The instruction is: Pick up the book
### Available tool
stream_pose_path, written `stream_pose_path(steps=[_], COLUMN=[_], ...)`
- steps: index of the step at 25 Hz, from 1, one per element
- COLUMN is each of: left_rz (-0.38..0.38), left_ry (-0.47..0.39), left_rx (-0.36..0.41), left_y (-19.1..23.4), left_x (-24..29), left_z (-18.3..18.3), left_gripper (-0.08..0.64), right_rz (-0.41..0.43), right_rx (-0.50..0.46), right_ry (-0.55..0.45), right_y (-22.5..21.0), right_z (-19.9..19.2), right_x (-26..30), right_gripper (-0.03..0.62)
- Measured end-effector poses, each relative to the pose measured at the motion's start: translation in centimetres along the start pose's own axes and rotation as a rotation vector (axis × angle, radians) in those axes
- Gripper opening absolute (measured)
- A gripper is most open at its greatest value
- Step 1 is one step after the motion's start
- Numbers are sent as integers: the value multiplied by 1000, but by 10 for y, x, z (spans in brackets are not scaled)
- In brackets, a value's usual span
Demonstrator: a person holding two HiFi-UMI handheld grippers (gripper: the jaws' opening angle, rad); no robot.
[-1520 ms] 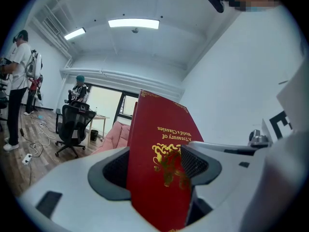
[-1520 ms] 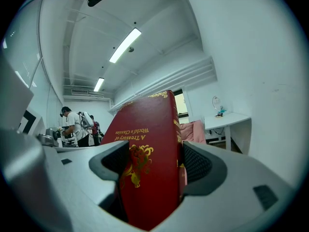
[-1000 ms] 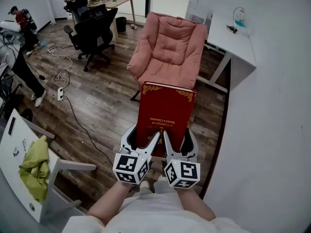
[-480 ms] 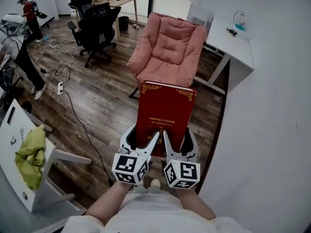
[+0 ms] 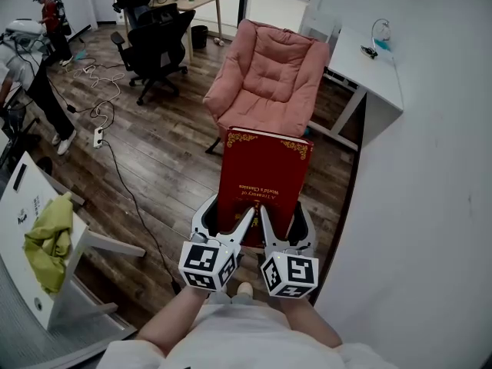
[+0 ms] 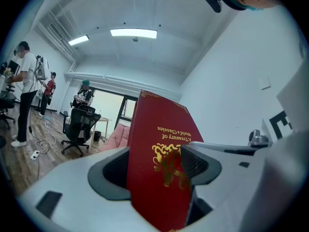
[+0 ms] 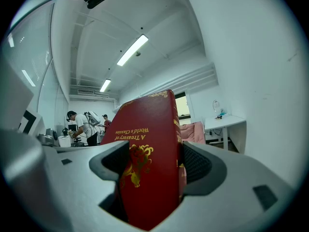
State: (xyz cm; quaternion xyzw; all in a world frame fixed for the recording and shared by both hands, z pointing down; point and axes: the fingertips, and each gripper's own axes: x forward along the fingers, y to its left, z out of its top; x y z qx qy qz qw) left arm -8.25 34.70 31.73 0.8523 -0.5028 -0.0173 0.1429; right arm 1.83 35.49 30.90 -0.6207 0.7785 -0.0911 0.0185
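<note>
Book (image 5: 263,177) aloft, both grippers clamped on it.
Your left gripper (image 5: 225,225) and right gripper (image 5: 284,227) pinch its 6 o'clock edge side by side; armchair (image 5: 265,71) sits beyond at 12 o'clock.

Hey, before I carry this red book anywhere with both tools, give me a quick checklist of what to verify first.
1. The left tool is shut on the book: ok.
2. The right tool is shut on the book: ok.
3. The book is closed, cover facing up: ok.
4. The book is in the air, clear of the pink armchair: ok.
5. The grip is secure with only the near edge held: cannot tell.
</note>
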Motion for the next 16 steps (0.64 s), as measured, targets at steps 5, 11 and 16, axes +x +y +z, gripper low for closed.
stream_pose_path(steps=[5, 11, 16], left_rz=[3, 3, 4], left_ry=[5, 5, 6], left_rx=[-5, -1, 2], left_y=[3, 7, 9], left_x=[-1, -2, 0], left_z=[-1, 0, 0], left_gripper=[311, 311, 311], right_rz=[6, 9, 10], right_rx=[-2, 0, 0], right_ry=[1, 9, 10], right_y=[2, 6, 6], right_z=[-2, -3, -4], right_x=[1, 4, 6], right_gripper=[341, 341, 341])
